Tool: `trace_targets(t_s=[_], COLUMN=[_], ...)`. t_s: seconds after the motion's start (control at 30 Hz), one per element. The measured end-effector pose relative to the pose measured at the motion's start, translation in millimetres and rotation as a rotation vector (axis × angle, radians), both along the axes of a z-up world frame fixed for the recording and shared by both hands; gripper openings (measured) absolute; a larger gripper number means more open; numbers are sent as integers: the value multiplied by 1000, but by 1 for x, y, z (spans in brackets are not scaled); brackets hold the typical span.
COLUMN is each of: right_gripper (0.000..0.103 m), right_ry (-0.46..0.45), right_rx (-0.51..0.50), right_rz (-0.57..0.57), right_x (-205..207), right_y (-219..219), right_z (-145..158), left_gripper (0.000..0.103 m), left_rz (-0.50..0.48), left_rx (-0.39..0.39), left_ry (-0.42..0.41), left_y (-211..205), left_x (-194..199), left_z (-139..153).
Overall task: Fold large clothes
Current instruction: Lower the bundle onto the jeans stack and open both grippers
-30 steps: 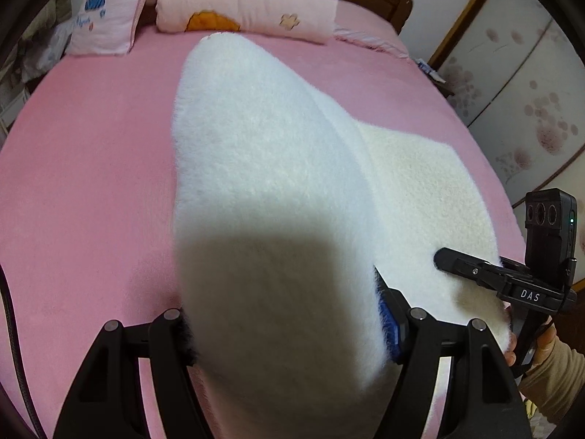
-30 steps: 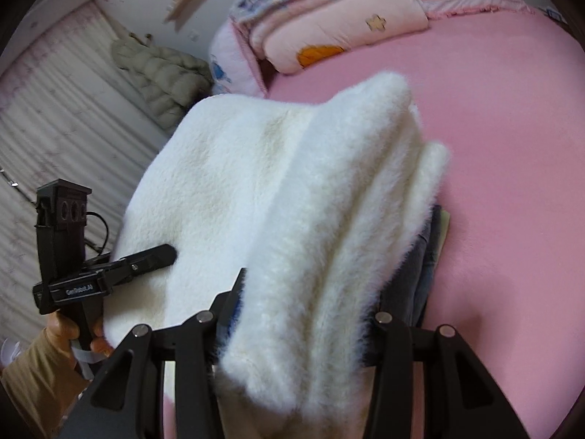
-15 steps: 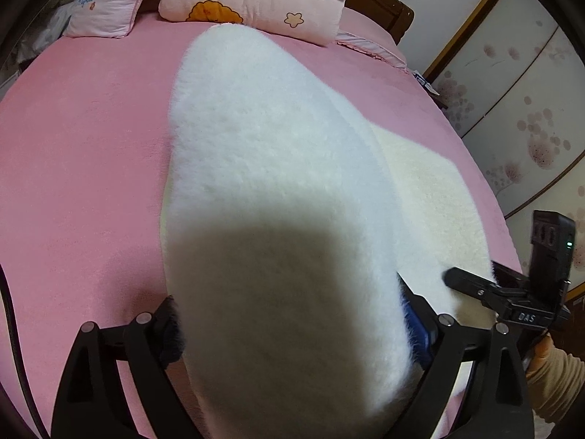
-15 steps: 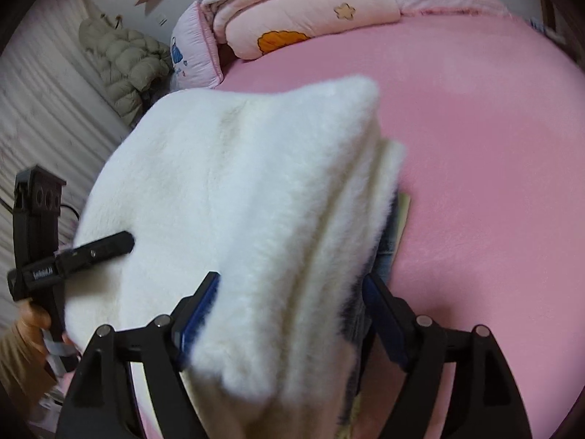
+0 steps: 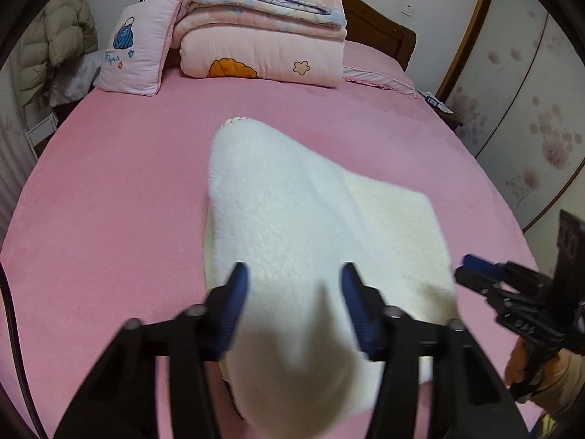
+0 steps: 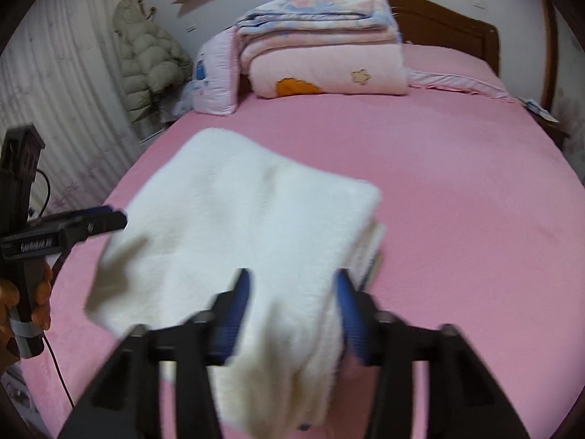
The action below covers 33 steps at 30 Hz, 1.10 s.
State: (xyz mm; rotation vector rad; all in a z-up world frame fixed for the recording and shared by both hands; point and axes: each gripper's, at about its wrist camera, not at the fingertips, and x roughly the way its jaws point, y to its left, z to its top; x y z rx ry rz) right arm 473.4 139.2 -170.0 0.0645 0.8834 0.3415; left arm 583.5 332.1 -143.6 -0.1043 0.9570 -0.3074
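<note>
The pink bed carries a stack of folded quilts and a pillow at its head. The white fleece garment lies folded on the near half.

Motion blur smears your fingers and the cloth's near edge, which runs out of frame below both cameras. In the right wrist view, some darker layers under the garment's right edge are too blurred to name.

Your left gripper has just been closing, and the fleece fills the gap between its blue pads, clamped. Your right gripper has closed likewise, pinching the garment's other near corner.
</note>
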Motion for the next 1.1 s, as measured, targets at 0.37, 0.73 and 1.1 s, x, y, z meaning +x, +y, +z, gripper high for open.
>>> trace_targets(t_s=[0.37,0.73,1.1], right_gripper=[13,13,17], right_ry=[61,89,122], right_rx=[-110,4,88], right_rz=[-42,-95,-102], right_x=[3,4,-55], right_y=[3,-16,-49], right_z=[-45,-63,13], left_gripper=[32,19,62], left_rz=[-44,-13,-6], left_rx=[76,127,138], left_ry=[10,14,15], left_y=[-21,-18,-44], left_x=[-9,-12,-73], left_z=[-11,-20,28])
